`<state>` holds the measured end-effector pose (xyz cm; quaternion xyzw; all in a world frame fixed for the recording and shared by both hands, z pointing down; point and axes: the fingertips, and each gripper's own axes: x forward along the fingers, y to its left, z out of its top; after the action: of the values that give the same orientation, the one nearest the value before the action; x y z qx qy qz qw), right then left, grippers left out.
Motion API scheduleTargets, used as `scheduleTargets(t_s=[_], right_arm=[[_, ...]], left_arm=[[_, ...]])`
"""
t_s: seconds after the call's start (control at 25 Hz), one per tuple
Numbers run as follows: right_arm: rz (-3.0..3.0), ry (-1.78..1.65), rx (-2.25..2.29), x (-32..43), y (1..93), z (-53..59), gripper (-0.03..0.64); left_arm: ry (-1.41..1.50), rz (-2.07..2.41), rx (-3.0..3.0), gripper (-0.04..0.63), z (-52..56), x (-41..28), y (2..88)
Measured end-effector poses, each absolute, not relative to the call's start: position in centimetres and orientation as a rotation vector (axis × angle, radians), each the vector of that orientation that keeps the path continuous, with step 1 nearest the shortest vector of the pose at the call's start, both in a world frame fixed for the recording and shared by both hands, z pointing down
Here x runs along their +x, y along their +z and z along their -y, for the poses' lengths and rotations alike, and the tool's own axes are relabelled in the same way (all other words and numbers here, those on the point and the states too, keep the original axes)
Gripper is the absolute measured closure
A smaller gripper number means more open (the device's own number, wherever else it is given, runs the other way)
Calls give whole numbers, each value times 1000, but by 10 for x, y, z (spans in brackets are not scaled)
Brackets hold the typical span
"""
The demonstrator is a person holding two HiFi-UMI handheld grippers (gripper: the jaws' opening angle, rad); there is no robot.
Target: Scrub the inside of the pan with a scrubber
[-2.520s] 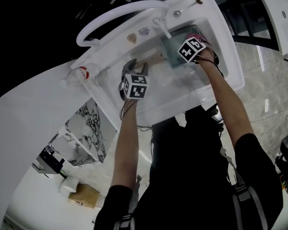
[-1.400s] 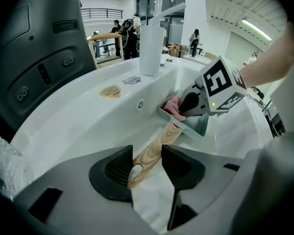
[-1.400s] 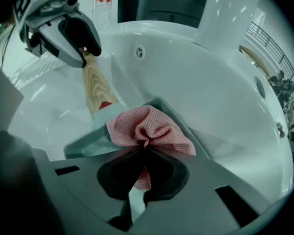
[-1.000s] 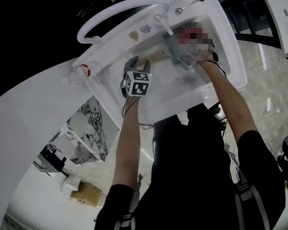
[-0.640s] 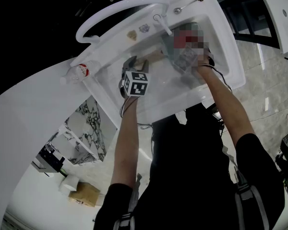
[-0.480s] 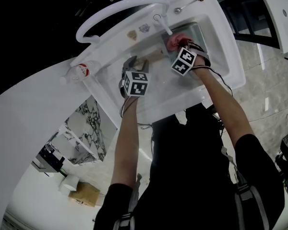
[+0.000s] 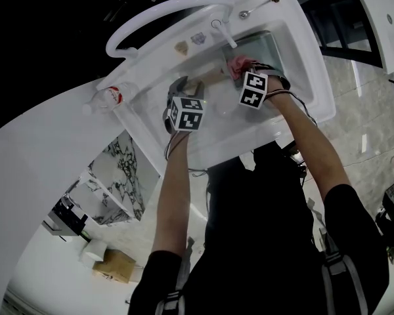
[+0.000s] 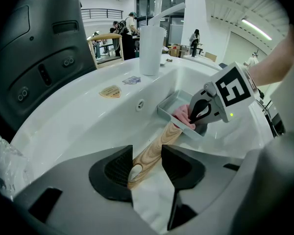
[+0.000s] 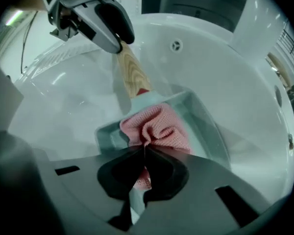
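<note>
sink [image 7: 313,52] | L tongs [image 8: 147,160] on pan handle [image 8: 160,142] | R tongs [image 9: 144,154] pinch scrubber [image 9: 157,124], part hid

The head view looks steeply down from above the person onto the white sink [image 7: 315,71], from well away. The left gripper view sits low and close at the basin's edge, facing along the wooden handle [image 8: 154,151] toward the pan [image 8: 169,105]. The right gripper view faces the opposite way, close over that same pan and handle

Pink knit scrubber [image 9: 154,126]; pale grey-green pan [image 9: 203,129]; light tan wood-grain pan handle [image 9: 132,75]; white sink [image 9: 225,65].
</note>
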<state>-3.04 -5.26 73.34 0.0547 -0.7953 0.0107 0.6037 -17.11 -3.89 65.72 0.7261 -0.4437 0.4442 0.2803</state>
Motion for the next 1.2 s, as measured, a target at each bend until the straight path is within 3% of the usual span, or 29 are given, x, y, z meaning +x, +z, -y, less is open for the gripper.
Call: scheduleTargets(t_s=[0.32, 0.56, 1.2], right_arm=[[1568, -75, 375, 33, 747, 95, 595], [1390, -20, 314, 65, 753, 83, 595], [1704, 676, 155, -33, 731, 26, 595]], left_arm=[[1191, 1192, 1941, 405, 39, -172, 658], [1186, 1200, 1941, 405, 39, -172, 658], [1191, 1189, 1950, 405, 37, -170, 657]])
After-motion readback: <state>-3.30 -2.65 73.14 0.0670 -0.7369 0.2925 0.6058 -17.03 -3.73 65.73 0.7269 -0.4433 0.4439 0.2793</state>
